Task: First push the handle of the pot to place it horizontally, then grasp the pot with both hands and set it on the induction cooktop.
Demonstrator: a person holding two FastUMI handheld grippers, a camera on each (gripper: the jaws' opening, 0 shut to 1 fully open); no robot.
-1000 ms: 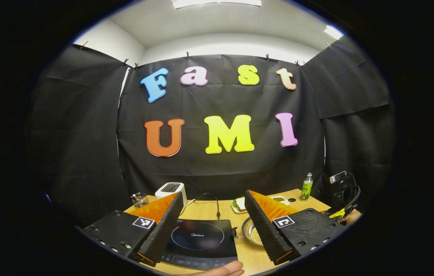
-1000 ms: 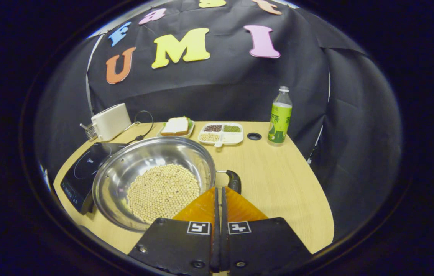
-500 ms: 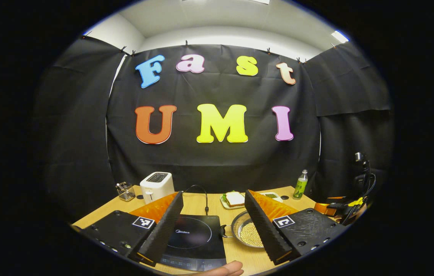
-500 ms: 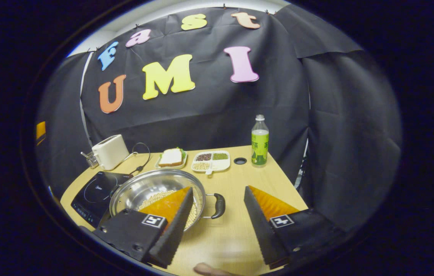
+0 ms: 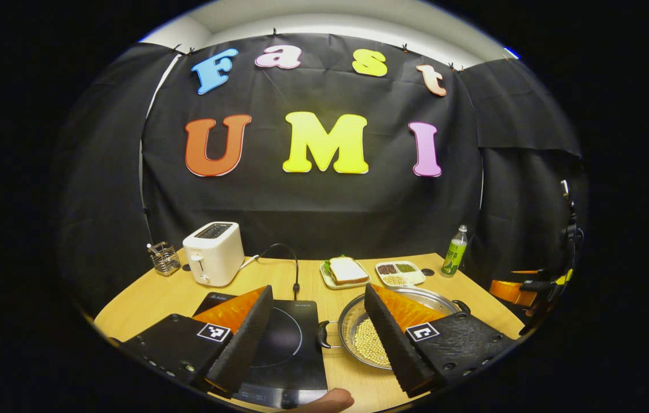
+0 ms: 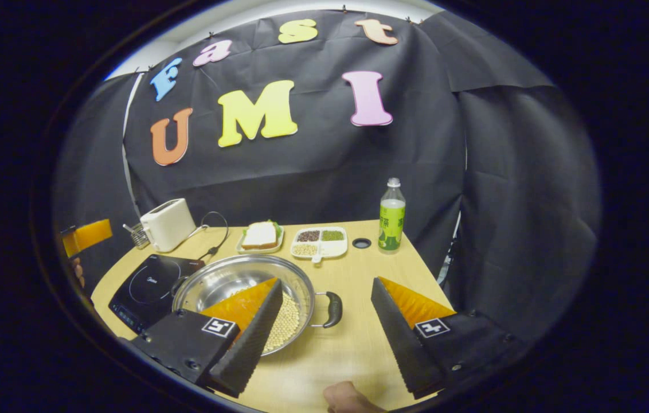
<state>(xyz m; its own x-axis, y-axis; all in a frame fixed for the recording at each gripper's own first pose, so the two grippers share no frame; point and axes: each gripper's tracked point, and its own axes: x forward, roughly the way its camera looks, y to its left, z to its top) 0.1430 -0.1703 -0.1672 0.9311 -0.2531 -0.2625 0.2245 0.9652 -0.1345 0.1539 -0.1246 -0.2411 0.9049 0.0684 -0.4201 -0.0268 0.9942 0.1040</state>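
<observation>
Ok so from my end: left gripper (image 5: 319, 338) has its fingers wide apart, nothing btwn them, hovering above the table (image 5: 147, 298) w/ the induction cooktop (image 5: 284, 350) showing in the gap; right gripper (image 6: 324, 338) also spread wide, not clamped on anything.

Taking the pot (image 6: 227, 281) as the landmark: it's a shiny steel one w/ pale beans (image 6: 284, 324) in the bottom, sitting on the wood table, not on the cooktop; cooktop is just beside it on the left in the right gripper view, edges look v close, can't tell if touching; pot's black side handle (image 6: 333, 308) sticks out to the right, lying flat, in the gap btwn my right fingers.

Behind the pot: sandwich plate (image 6: 260, 237), divided snack tray (image 6: 320, 241), green bottle (image 6: 391, 218) further right; white toaster (image 6: 167, 223) back-left.
</observation>
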